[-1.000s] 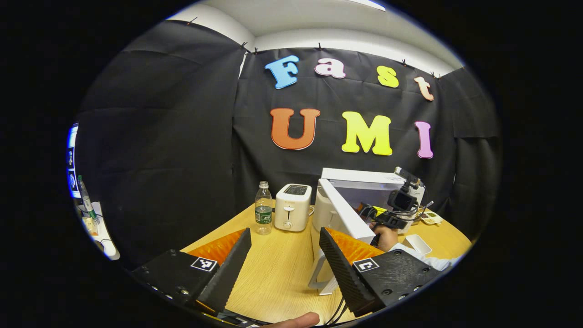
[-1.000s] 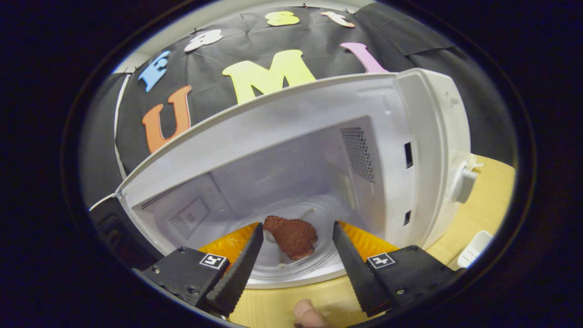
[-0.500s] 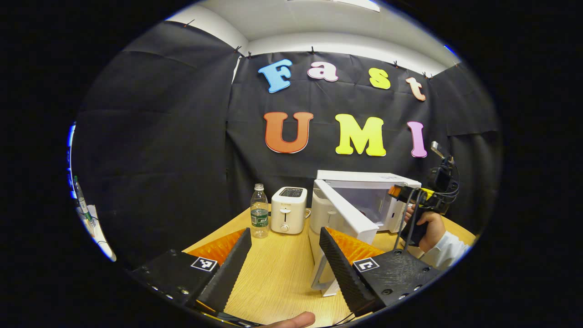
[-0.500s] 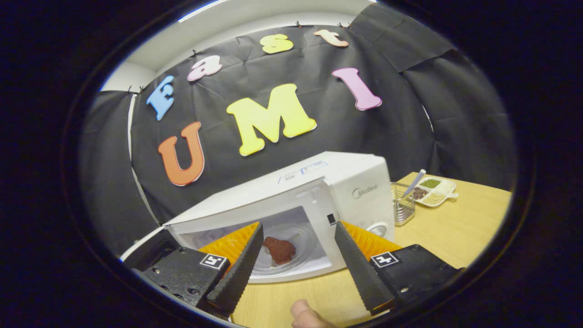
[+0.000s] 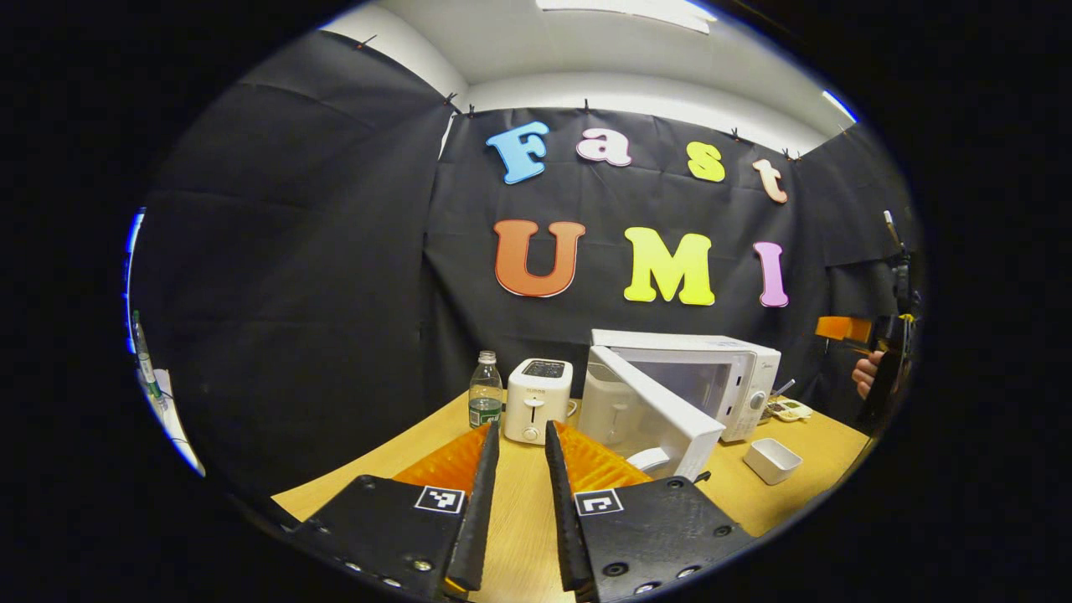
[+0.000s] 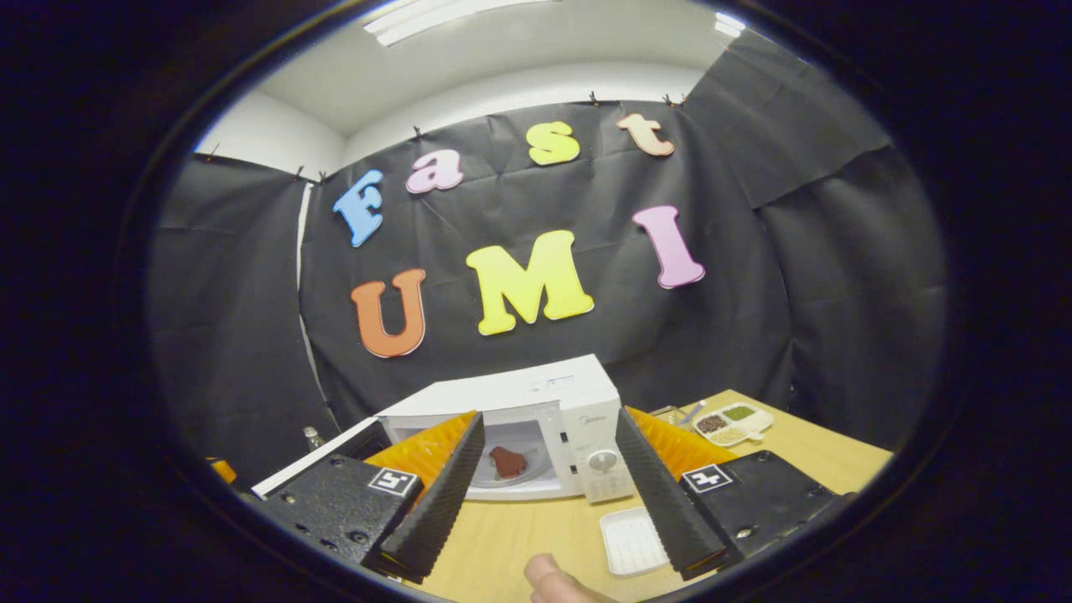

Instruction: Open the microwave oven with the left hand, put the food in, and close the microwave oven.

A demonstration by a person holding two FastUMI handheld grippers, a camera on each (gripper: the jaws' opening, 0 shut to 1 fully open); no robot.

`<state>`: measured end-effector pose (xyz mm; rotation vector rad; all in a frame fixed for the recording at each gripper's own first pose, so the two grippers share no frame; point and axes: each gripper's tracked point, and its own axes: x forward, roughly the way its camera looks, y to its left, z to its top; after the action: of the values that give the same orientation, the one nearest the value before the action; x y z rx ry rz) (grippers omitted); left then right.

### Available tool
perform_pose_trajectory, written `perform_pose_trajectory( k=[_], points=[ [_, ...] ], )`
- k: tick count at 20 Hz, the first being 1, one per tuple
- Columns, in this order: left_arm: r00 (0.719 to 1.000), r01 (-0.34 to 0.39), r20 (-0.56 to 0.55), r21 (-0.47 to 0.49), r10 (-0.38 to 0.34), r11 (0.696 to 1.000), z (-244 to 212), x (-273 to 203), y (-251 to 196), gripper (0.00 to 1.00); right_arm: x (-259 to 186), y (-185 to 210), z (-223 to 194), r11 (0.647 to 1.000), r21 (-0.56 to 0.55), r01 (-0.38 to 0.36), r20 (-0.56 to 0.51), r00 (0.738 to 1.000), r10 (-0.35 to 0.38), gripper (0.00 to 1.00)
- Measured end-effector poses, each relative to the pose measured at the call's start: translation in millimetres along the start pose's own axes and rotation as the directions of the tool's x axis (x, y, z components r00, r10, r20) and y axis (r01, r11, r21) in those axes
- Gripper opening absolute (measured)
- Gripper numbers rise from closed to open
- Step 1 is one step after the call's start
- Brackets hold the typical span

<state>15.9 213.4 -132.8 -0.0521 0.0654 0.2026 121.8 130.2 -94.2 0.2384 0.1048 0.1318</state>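
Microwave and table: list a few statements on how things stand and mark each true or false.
1. The microwave door stands open. True.
2. The food lies inside the microwave. True.
3. The right gripper holds the food. False: its fingers are apart, with nothing between them.
4. The toaster stands between the bottle and the microwave. True.
5. The small white tray sits on top of the microwave. False: it lies on the table in front.

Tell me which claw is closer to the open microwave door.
Left. The left claw sits just in front of the microwave door; the right claw is pulled back, farther from it.
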Motion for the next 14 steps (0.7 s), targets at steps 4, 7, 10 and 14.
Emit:
perform_pose_trajectory(
  k=[4,7,10,14],
  points=[
    [0.999,0.040,-0.017,-0.003,-0.040,0.999,-17,4,-3,0.34,-59,-10,19,0.998,-0.069,-0.013,0.013,1.000,0.014,1.00],
    [0.997,0.038,-0.067,-0.001,-0.038,0.999,-33,30,0,0.00,-97,-17,35,0.992,-0.130,-0.006,0.037,0.999,0.011,1.00],
    [0.992,0.077,-0.100,0.019,-0.075,0.997,-51,45,-11,0.00,-126,-29,47,0.991,-0.135,0.004,0.045,0.999,0.002,1.00],
    [0.985,0.116,-0.138,0.055,-0.108,0.992,-72,50,-29,0.00,-153,-56,50,0.993,-0.115,0.035,0.015,0.999,-0.034,1.00]
  ],
)
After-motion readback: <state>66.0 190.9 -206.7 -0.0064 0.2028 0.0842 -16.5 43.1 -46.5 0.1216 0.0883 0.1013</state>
